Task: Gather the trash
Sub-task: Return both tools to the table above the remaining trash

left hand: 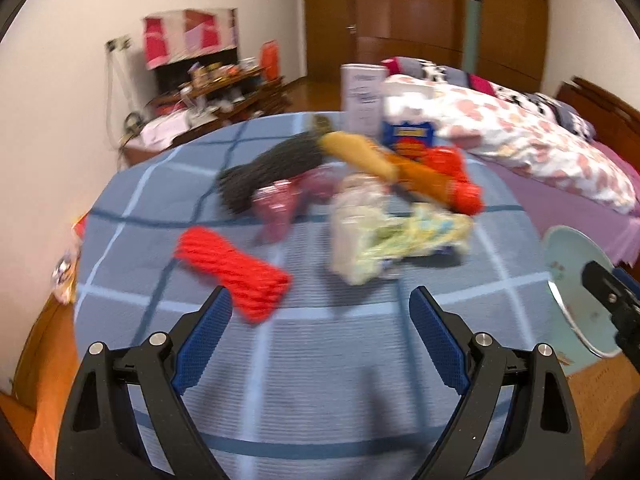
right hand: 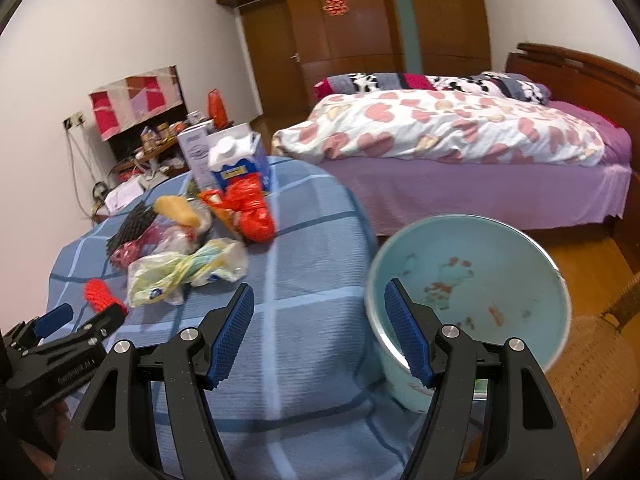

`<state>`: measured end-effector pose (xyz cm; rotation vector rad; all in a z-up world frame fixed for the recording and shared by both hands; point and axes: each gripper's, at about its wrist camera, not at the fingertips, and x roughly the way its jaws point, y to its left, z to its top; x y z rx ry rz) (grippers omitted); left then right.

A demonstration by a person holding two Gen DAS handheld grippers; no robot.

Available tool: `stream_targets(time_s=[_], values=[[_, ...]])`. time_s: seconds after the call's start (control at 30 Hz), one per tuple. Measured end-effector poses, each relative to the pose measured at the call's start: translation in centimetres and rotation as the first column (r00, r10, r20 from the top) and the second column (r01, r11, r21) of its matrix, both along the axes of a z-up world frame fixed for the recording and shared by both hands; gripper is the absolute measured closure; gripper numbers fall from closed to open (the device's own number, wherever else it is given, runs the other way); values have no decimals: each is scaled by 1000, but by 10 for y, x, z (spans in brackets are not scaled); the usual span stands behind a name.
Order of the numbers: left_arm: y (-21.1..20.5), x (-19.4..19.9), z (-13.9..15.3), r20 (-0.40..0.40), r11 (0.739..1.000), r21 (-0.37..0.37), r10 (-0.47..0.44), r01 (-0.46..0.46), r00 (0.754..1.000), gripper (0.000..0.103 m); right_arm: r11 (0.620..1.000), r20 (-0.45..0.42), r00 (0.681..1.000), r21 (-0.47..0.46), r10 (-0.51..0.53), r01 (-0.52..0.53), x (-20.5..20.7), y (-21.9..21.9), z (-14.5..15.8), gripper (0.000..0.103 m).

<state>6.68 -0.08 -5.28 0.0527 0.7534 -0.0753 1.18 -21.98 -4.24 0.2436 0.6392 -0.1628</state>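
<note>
Left gripper [left hand: 320,304] is held open, empty, over the blue cloth [left hand: 320,380]; red wrapper [left hand: 236,272] just ahead-left, trash pile [left hand: 360,208] farther ahead. Right gripper [right hand: 320,300] is spread, empty; basin [right hand: 480,280] ahead-right, pile [right hand: 188,264] ahead-left.

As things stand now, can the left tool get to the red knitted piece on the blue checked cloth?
Probably yes. The left tool is open and empty, and the red knitted piece lies alone on the blue checked cloth, just beyond the left pad. Nothing lies on it or between them; the trash pile sits farther back.
</note>
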Motion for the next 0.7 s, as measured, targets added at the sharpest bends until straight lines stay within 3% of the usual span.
stream_targets(time_s=[0.33,0.7], values=[[66,24,-9,-20,987,-16,163,-163,986,17,997,-21,997,18,72,-72,32,29,-9,36],[71,53,-24,-84,977,-39,204,-208,975,26,992,-47,991,15,127,-127,62,52,-20,36]])
